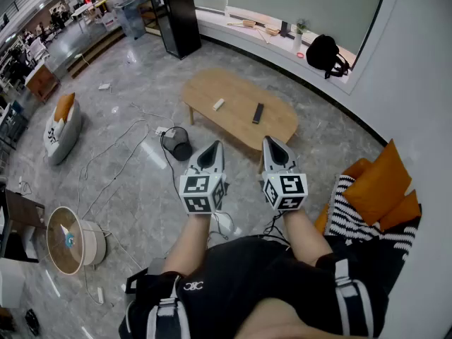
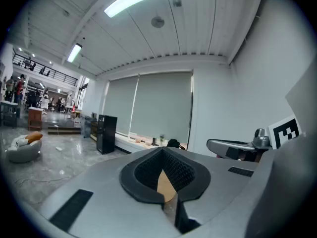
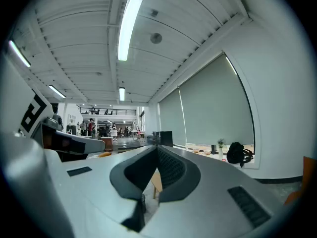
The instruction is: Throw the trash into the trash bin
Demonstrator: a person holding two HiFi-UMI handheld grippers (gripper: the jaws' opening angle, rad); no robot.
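Item: 1 small white scrap [image 1: 218, 104], on counter [image 1: 212, 87]. Likely light, crushable; pinch across its narrow width. Trash bin [image 1: 176, 144]: floor [image 1: 141, 189], beside counter. Left hand-held gripper [image 1: 214, 145], right hand-held gripper [image 1: 272, 140]: closed, empty.

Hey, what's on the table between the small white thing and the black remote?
Nothing. In the head view, the stretch of wooden table top between the small white item and the black remote is bare.

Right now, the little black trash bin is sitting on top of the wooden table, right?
No. The black trash bin sits on the floor beside the wooden table, not on top of it. The head view shows this.
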